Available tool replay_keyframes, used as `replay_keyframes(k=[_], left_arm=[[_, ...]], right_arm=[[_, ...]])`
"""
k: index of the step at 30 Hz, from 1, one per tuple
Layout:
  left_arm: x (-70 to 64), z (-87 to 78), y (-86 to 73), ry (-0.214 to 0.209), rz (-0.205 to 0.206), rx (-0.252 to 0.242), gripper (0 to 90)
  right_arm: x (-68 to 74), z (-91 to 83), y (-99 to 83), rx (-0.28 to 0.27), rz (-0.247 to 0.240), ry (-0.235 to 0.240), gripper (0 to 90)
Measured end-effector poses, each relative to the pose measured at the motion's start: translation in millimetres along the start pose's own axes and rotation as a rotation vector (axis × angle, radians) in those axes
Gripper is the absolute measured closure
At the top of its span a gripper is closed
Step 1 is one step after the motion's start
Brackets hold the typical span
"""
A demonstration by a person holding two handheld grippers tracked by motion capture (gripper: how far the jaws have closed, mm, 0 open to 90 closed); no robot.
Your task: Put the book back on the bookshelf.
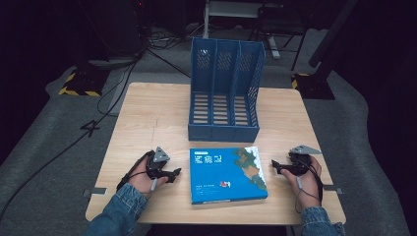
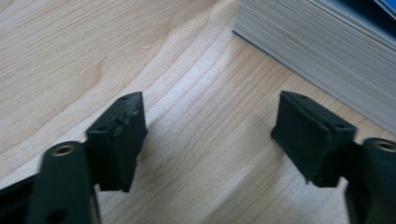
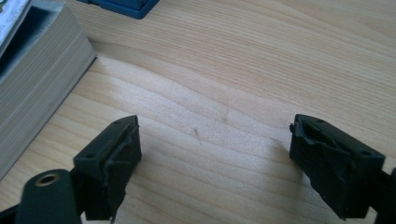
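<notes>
The book (image 1: 227, 174) lies flat on the tabletop (image 1: 147, 118) before the blue file rack (image 1: 224, 91) — between the left hand-held gripper (image 1: 173, 173) and right hand-held gripper (image 1: 275, 166), both released, each just beside an edge.

Blue slotted file rack (image 1: 225, 88); blue book (image 1: 227, 174), map-patterned corner; pale woodgrain table (image 1: 147, 118).

In the left gripper view the book (image 2: 322, 51) beyond the left claw (image 2: 208, 135) is cut off by the top and right edges. The cover print (image 1: 211, 160), between both claws, is too small to read.
</notes>
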State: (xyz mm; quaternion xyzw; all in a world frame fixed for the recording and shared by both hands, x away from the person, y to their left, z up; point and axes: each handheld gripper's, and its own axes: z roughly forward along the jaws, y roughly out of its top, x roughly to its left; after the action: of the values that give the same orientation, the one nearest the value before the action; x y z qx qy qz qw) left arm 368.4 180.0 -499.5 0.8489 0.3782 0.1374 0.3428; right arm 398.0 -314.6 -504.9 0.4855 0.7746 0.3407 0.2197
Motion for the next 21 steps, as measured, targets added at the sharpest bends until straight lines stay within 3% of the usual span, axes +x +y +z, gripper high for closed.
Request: replay_keyframes(k=[1, 3, 4, 7, 9, 12, 15, 21], left_arm=[[0.0, 0.0, 0.0, 0.0, 0.0, 0.0, 35.5], [-0.1, -4.0, 4.7, -0.074, -0.008, -0.011, 38.6], [-1.0, -5.2, 8.0, -0.115, -0.032, -0.022, 39.4], [-4.6, -7.2, 14.9, -0.136, -0.039, -0.056, 40.2], [-7.4, -9.2, 20.0, -0.138, -0.021, -0.079, 40.3], [-12.5, -11.0, 25.9, -0.159, -0.044, -0.101, 39.6], [-16.9, -9.8, 30.8, -0.184, -0.067, -0.103, 37.2], [-23.9, 1.4, 37.5, -0.23, -0.076, -0.09, 36.0]], right_arm=[[0.0, 0.0, 0.0, 0.0, 0.0, 0.0, 18.1], [0.5, -1.0, -0.6, -0.004, -0.009, 0.003, 21.4], [1.7, -2.0, -1.2, -0.011, -0.014, 0.007, 24.9], [3.7, -4.9, -3.6, -0.012, -0.012, 0.011, 26.5], [5.0, -7.1, -5.6, -0.015, 0.0, 0.0, 27.1], [7.4, -12.3, -7.3, 0.007, 0.017, -0.007, 28.1], [11.9, -20.2, -6.3, 0.016, 0.042, 0.019, 28.6], [29.4, -37.4, 2.6, -0.008, -0.001, 0.052, 28.5]])
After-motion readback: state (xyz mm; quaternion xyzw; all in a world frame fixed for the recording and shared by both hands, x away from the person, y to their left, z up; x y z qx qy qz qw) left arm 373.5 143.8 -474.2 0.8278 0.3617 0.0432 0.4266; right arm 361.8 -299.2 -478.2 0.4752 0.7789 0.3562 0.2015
